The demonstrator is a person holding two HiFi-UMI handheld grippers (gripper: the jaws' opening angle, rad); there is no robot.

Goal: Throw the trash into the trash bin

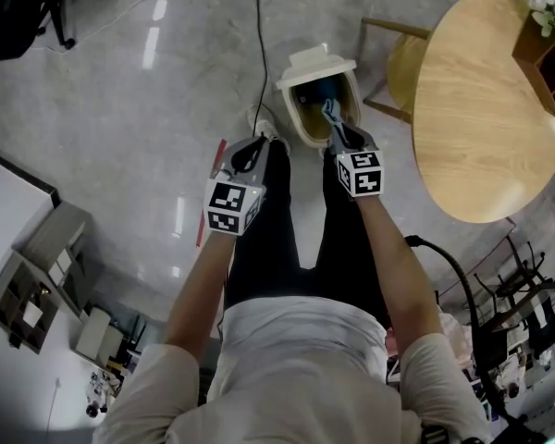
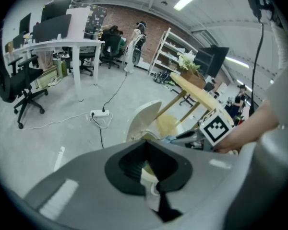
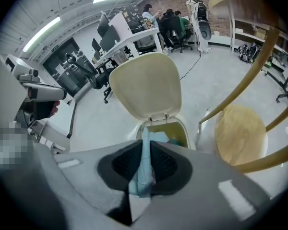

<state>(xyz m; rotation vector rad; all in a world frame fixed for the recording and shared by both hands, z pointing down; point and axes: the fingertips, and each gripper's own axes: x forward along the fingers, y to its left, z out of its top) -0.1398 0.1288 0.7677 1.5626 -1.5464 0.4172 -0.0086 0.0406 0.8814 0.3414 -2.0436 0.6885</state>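
Your right claw (image 3: pixel 145 145) is pinching a thin pale blue strip (image 3: pixel 143 169) between its pads, so its jaws are standing narrow with only the strip keeping them apart. The strip is running up past the tips. You are pointing this claw (image 1: pixel 333 118) steeply down, with its tips over the mouth of the trash bin (image 3: pixel 185 131). The bin's lid (image 3: pixel 146 83) is standing open on the far side, and something blue is lying inside the bin.

Your left claw (image 2: pixel 145 147) is also standing narrow, with a pale scrap (image 2: pixel 150 178) sitting between its pads; what the scrap is I cannot tell. From above, this claw (image 1: pixel 256 146) is hanging just left of the bin (image 1: pixel 301 128) and slightly nearer to you, over your left leg. Its own camera is looking past the tips at the open lid (image 2: pixel 144 116), with your right hand's marker cube (image 2: pixel 216 126) just to the right.

The bin is sitting on the grey floor (image 1: pixel 166 109) right in front of your feet. A cable (image 1: pixel 262 44) is running away across the floor beyond it. To the right, a round wooden table (image 1: pixel 481 137) is standing beside the bin, with a wooden chair (image 1: pixel 402 67) between them on the far side.
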